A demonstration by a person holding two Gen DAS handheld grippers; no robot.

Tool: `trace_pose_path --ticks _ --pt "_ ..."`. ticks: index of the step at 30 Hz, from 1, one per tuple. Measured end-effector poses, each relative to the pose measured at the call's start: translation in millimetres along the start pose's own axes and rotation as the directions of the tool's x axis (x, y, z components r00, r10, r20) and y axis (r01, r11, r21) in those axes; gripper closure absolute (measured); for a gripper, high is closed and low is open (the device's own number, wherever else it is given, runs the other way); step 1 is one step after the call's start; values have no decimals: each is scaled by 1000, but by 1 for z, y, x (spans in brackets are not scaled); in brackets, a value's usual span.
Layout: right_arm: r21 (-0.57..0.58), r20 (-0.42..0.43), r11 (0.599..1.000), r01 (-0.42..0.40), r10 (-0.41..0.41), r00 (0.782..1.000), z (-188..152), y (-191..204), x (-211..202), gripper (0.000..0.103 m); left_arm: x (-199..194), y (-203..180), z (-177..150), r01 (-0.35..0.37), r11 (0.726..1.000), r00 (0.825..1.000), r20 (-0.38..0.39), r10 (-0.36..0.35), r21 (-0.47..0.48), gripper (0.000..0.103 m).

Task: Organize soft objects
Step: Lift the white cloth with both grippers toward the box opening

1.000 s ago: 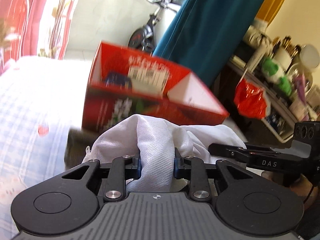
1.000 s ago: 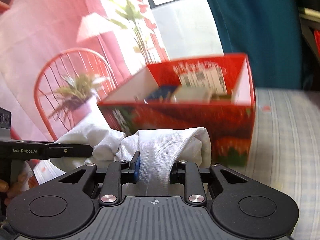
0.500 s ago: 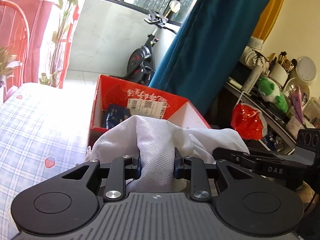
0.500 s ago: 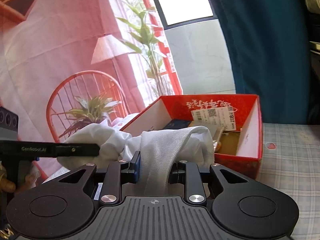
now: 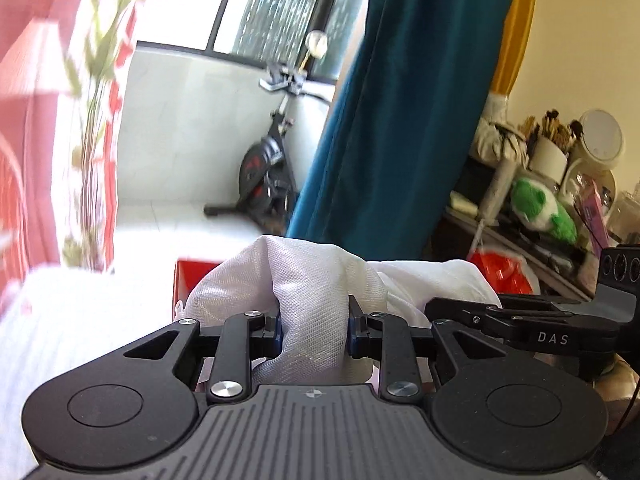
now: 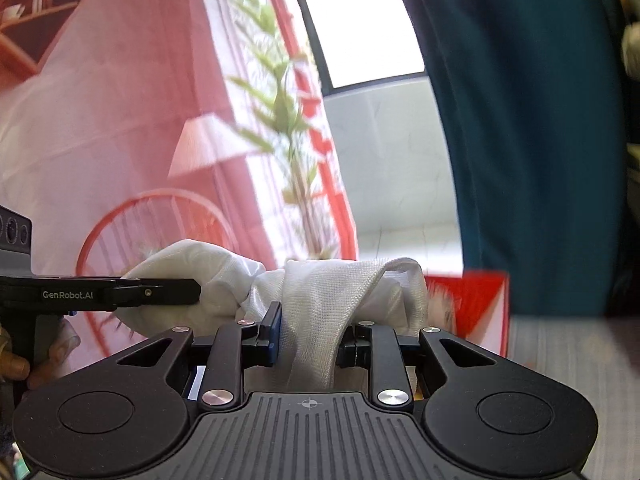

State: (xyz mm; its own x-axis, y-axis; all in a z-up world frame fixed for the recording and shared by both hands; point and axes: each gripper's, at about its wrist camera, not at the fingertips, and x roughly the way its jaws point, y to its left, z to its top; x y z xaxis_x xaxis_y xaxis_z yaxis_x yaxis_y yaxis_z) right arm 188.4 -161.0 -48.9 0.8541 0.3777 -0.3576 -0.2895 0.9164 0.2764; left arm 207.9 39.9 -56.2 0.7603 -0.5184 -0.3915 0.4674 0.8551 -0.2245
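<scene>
- Two grippers are sharing one load: we are pinching a bunched fold of the white mesh cloth (image 5: 316, 300) in the left gripper (image 5: 314, 326), and another fold of it in the right gripper (image 6: 310, 332).
- We are carrying the cloth in the air just in front of the red cardboard box (image 6: 476, 304), whose open top is mostly hidden behind the fabric.
- To do this step well, we are judging that both pinches should hold evenly and travel together, so the span between them neither sags nor pulls taut before reaching the box.
- The cloth is showing a fine open weave, limp and crumpled into rounded folds; the box is rigid, straight-edged and glossy.
- The checked tablecloth (image 6: 568, 344) is lying beneath.
</scene>
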Motion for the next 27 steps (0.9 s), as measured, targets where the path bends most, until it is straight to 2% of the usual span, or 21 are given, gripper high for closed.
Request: trace_pose_path --ticks 6,10,15,18,21,24,27 --pt "-31 78 997 74 -72 994 43 -26 40 81 47 5 46 -30 999 999 44 29 36 74" --pt "-36 22 991 132 -131 991 46 -47 80 81 92 12 48 -65 998 997 -42 66 26 74" --pt "-48 -104 982 185 -189 976 25 -66 130 82 139 26 37 -96 994 980 -171 102 44 74" --pt "-49 -188 977 207 -213 959 12 -74 152 82 163 34 30 -94 994 961 -256 103 48 74" --pt "-67 -276 973 221 -231 933 0 -80 168 84 184 38 23 -99 991 924 -360 127 95 74" --pt "-72 -350 970 231 -242 905 -9 -85 183 86 197 38 15 -93 987 900 -414 139 128 73" --pt "-62 -375 968 243 -248 893 -10 -86 191 86 207 45 10 -96 987 875 -463 144 126 70"
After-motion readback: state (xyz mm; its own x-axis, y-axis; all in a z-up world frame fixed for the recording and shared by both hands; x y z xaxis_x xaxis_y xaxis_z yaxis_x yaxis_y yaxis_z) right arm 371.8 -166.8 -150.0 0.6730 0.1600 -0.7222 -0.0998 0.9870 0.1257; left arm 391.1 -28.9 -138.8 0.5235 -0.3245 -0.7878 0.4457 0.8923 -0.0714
